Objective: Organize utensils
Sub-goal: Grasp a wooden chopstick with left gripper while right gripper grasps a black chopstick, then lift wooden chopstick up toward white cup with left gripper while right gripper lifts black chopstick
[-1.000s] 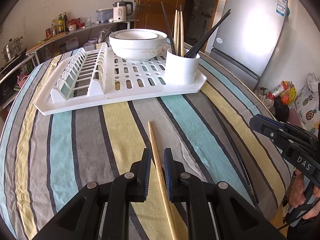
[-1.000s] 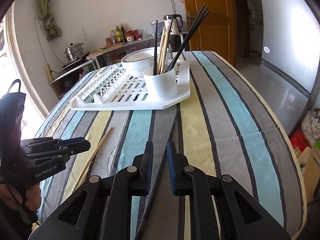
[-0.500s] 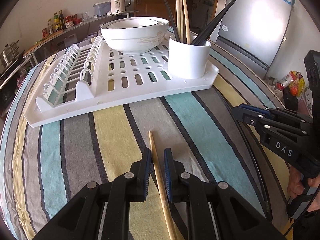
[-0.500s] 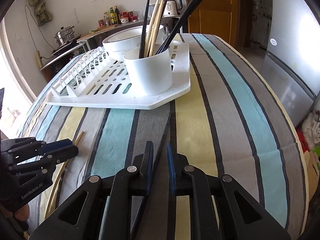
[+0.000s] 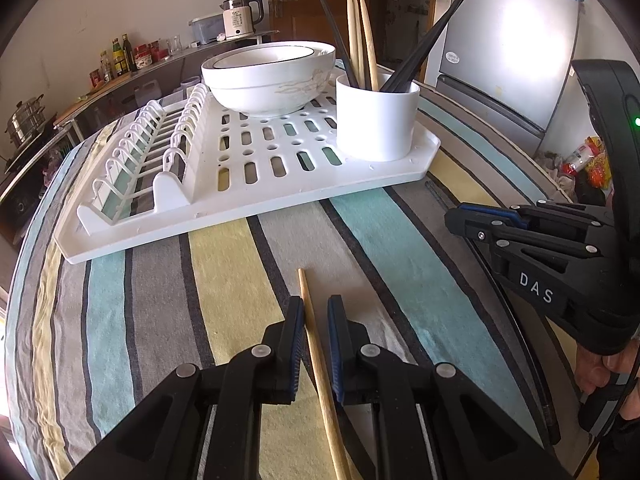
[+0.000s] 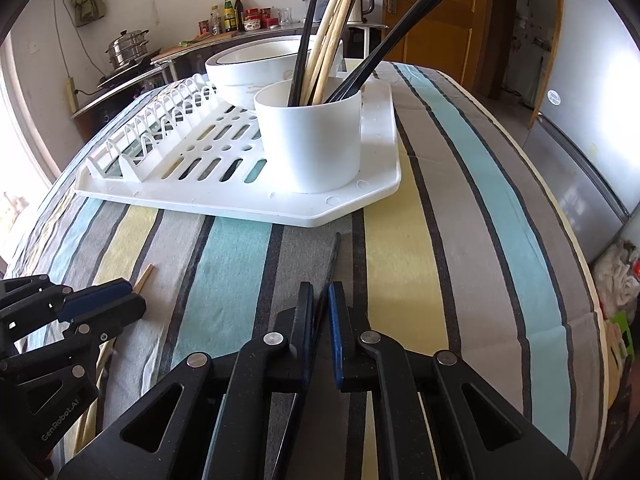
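Two tools point down at the striped cloth (image 5: 224,280) on the bench. The left tool (image 5: 314,312) has its jaws almost shut around a wooden chopstick (image 5: 320,364). The stick lies flat on the cloth and runs between the pads, with its tip poking out just past them. I cannot tell for sure if the pads press on it.

The right tool (image 6: 321,300) has just been closing its jaws. A black chopstick (image 6: 334,256) lies between them, and they now sit tight on it. Its thin end sticks out ahead of the tool, toward the white rack (image 6: 360,196).

Ahead of both tools sits the white rack on the cloth. A white cup (image 6: 316,140) stands on the rack's near corner, straight ahead of the right tool. Black and wooden chopsticks (image 6: 324,48) stand in the cup, leaning. Behind the cup sit white bowls (image 5: 268,76), one inside another.

In the left tool's view, the right tool is off to the right side, held by a hand (image 5: 604,372).
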`<action>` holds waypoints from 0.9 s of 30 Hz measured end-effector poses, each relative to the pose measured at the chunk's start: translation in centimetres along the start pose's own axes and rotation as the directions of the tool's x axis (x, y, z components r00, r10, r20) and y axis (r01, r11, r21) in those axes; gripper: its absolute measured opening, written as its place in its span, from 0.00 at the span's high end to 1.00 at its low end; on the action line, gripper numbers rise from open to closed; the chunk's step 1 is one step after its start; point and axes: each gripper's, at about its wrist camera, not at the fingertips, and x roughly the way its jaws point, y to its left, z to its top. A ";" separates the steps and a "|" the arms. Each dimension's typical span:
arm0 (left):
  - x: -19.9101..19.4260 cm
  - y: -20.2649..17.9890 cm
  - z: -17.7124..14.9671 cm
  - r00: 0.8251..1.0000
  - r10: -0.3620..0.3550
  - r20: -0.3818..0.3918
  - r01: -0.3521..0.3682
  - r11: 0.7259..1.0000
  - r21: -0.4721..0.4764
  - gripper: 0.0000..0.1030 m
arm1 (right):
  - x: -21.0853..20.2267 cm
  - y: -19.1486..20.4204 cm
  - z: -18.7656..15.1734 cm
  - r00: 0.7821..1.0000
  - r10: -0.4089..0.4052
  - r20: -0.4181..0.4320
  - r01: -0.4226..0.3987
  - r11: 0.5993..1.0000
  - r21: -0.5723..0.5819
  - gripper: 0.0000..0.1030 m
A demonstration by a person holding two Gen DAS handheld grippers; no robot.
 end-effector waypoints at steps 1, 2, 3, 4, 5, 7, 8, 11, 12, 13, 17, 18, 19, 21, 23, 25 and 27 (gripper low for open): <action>0.0 0.0 0.1 1.000 -0.003 -0.002 0.003 1.000 -0.001 0.91 | 0.0 -0.1 0.0 1.000 0.006 -0.002 -0.006 1.000 0.006 0.94; 0.1 0.0 0.1 1.000 -0.006 -0.003 0.006 1.000 0.000 0.93 | 0.0 -0.2 0.1 1.000 0.015 -0.005 -0.015 1.000 0.012 0.94; 0.1 0.0 0.2 1.000 -0.005 -0.004 0.005 1.000 -0.002 0.94 | 0.0 -0.2 0.1 1.000 0.025 -0.008 -0.025 1.000 0.017 0.94; 0.2 0.1 0.3 1.000 -0.006 -0.008 0.006 1.000 -0.005 0.94 | -0.1 -0.3 0.1 0.999 0.036 -0.008 -0.036 0.999 0.021 0.94; 0.2 0.1 0.4 1.000 -0.010 -0.012 0.009 1.000 -0.010 0.95 | -0.3 -0.3 0.1 0.999 0.045 -0.004 -0.045 0.999 0.022 0.94; 0.0 0.4 0.4 1.000 -0.023 -0.009 0.023 0.999 -0.030 0.95 | -0.9 -0.2 0.1 0.998 0.059 0.011 -0.059 0.998 0.024 0.94; -0.1 0.4 0.5 1.000 -0.023 -0.004 0.023 0.999 -0.032 0.95 | -1.1 -0.2 0.1 0.998 0.063 0.017 -0.064 0.998 0.024 0.94; -0.7 0.4 0.6 1.000 -0.029 0.014 0.029 0.999 -0.031 0.95 | -2.1 -0.2 0.0 0.996 0.076 0.039 -0.077 0.997 0.022 0.94; -1.0 0.4 0.6 0.999 -0.031 0.020 0.031 0.999 -0.032 0.95 | -2.4 -0.1 0.0 0.996 0.075 0.047 -0.076 0.997 0.021 0.94; -1.3 0.4 0.6 0.999 -0.032 0.027 0.033 0.999 -0.032 0.95 | -2.7 -0.1 0.0 0.996 0.079 0.052 -0.080 0.997 0.021 0.94; -2.8 0.4 0.8 0.997 -0.042 0.058 0.044 0.998 -0.036 0.95 | -4.0 -0.1 -0.2 0.993 0.090 0.079 -0.092 0.995 0.027 0.95; -3.2 0.4 0.8 0.997 -0.045 0.068 0.047 0.998 -0.036 0.95 | -4.4 -0.1 -0.2 0.992 0.092 0.088 -0.095 0.995 0.028 0.95; -3.7 0.5 0.9 0.996 -0.047 0.079 0.050 0.998 -0.037 0.95 | -4.8 -0.1 -0.3 0.991 0.092 0.098 -0.096 0.995 0.030 0.95; -4.6 0.5 1.0 0.994 -0.053 0.099 0.057 0.998 -0.039 0.95 | -5.8 -0.2 -0.3 0.988 0.097 0.120 -0.101 0.994 0.033 0.95; -5.5 0.5 1.2 0.991 -0.057 0.120 0.062 0.997 -0.040 0.95 | -6.8 -0.3 -0.3 0.984 0.101 0.144 -0.107 0.994 0.035 0.95; -6.5 0.6 1.3 0.988 -0.060 0.141 0.066 0.997 -0.040 0.95 | -7.9 -0.3 -0.1 0.980 0.107 0.171 -0.114 0.993 0.035 0.95; -7.6 0.6 1.5 0.984 -0.062 0.164 0.069 0.997 -0.041 0.95 | -9.1 -0.3 -0.1 0.974 0.110 0.199 -0.119 0.992 0.034 0.95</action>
